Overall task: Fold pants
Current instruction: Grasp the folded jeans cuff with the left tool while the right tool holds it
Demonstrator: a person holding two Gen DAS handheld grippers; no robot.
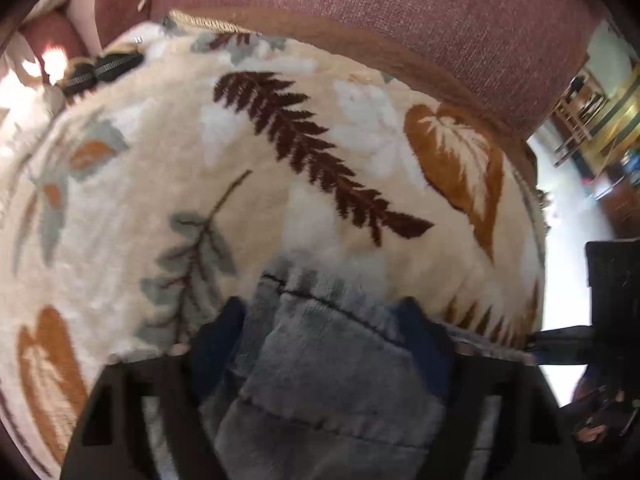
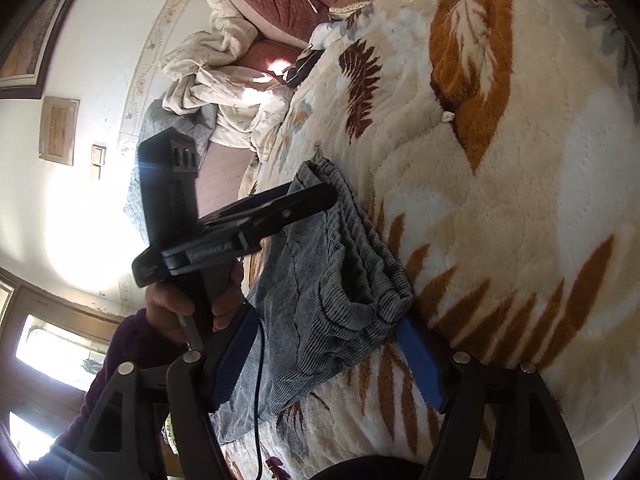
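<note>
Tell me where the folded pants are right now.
The grey corduroy pants lie folded on the leaf-patterned blanket, low and centre in both wrist views, between the fingers of the left hand-held gripper and right hand-held gripper.

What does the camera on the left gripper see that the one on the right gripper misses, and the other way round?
Only the left wrist view shows wooden furniture across the room. Only the right wrist view shows a rumpled cream sheet, framed pictures on the wall, and the left gripper seen from outside, in the person's hand. Both show the grey corduroy pants on the leaf-patterned blanket.
</note>
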